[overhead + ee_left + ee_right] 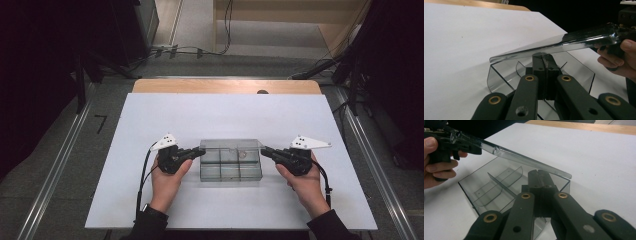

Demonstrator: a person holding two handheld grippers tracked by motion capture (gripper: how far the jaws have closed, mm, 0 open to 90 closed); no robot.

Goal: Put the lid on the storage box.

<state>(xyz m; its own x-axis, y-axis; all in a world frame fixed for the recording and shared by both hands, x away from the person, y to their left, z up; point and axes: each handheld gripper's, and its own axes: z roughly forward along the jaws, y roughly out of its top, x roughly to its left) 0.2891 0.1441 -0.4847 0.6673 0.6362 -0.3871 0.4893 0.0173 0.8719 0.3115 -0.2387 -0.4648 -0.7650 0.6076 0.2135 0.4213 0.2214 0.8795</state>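
A clear plastic box (231, 172) with inner dividers sits in the middle of the white sheet. Its clear lid (564, 42) is raised and tilted above the open compartments (486, 190). My left gripper (202, 151) points at the box's left end. Its jaws are shut together, with the tips (543, 56) right under the lid's edge. My right gripper (263, 150) points at the right end, also shut, its tips (539, 173) against the underside of the lid (524, 160). I cannot tell whether either pinches the lid.
The white sheet (150, 200) covers most of a wooden table (225, 86), whose bare strip shows at the far edge. Dark stands and cables lie on the floor beyond and to both sides. Both hands rest on the sheet beside the box.
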